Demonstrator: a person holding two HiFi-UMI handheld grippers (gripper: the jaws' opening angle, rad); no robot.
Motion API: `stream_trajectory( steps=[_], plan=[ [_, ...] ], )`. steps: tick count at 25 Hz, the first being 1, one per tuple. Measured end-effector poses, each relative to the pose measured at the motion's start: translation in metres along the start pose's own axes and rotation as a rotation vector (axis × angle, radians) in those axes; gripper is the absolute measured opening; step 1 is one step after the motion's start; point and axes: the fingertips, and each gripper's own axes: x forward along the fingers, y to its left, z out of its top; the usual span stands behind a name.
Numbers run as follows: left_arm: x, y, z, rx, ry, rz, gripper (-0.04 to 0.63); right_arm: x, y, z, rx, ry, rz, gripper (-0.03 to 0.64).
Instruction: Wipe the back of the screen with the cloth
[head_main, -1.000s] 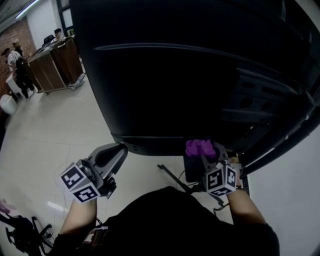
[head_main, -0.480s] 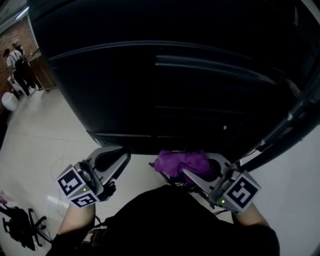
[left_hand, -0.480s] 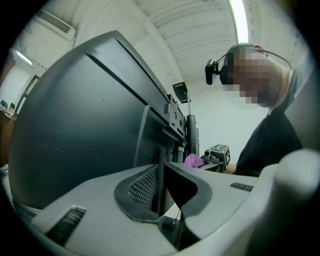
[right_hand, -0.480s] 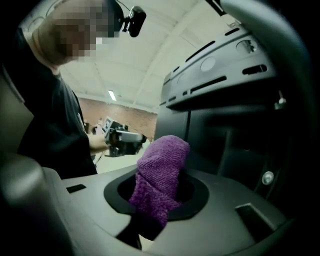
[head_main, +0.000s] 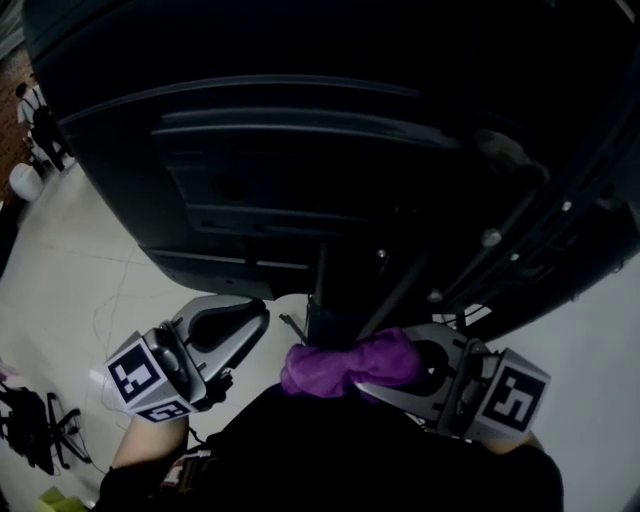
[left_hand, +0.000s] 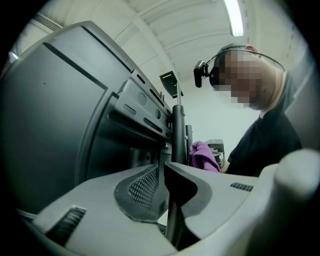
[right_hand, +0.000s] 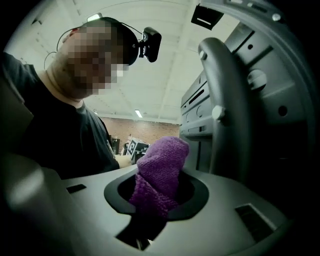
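The right gripper's fingers (right_hand: 215, 200) are clamped on the purple knitted cloth (right_hand: 160, 172). The left gripper (left_hand: 162, 182) has its fingers together on nothing. A pale tiled floor (head_main: 70, 280) lies below, and a brick wall (right_hand: 145, 129) stands far off. The large black screen's back (head_main: 300, 150) fills the upper head view.

The cloth's long axis runs across that view. Its free end points toward the left gripper, just under the dark stand post (head_main: 335, 290). Half a second ago the cloth sat higher, and the screen showed less of its mounting brackets.

No legible text or labels
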Motion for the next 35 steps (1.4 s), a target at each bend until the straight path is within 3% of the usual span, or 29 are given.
stream_trajectory(
  steps=[8,13,17,21,27,31,35],
  plan=[
    [0.019,-0.028,0.024,0.084,-0.022,-0.186,0.032,-0.046,-0.011,0.018,-0.052,-0.016,-0.175,0.107],
    [0.049,-0.061,0.037,0.123,-0.039,-0.233,0.032,-0.094,-0.013,0.031,-0.087,-0.041,-0.244,0.107],
    [0.087,-0.1,0.05,0.184,-0.067,-0.169,0.032,-0.158,-0.02,0.043,-0.112,-0.074,-0.24,0.107],
    [0.132,-0.145,0.073,0.197,-0.105,-0.102,0.032,-0.239,-0.028,0.064,-0.108,-0.103,-0.256,0.107],
    [0.2,-0.194,0.113,0.293,-0.117,-0.021,0.034,-0.348,-0.064,0.112,-0.23,-0.137,-0.293,0.107],
    [0.235,-0.213,0.149,0.364,-0.108,-0.005,0.034,-0.399,-0.092,0.154,-0.336,-0.146,-0.403,0.107],
    [0.258,-0.217,0.175,0.36,-0.108,-0.026,0.032,-0.418,-0.122,0.212,-0.492,-0.164,-0.533,0.107]
  ],
)
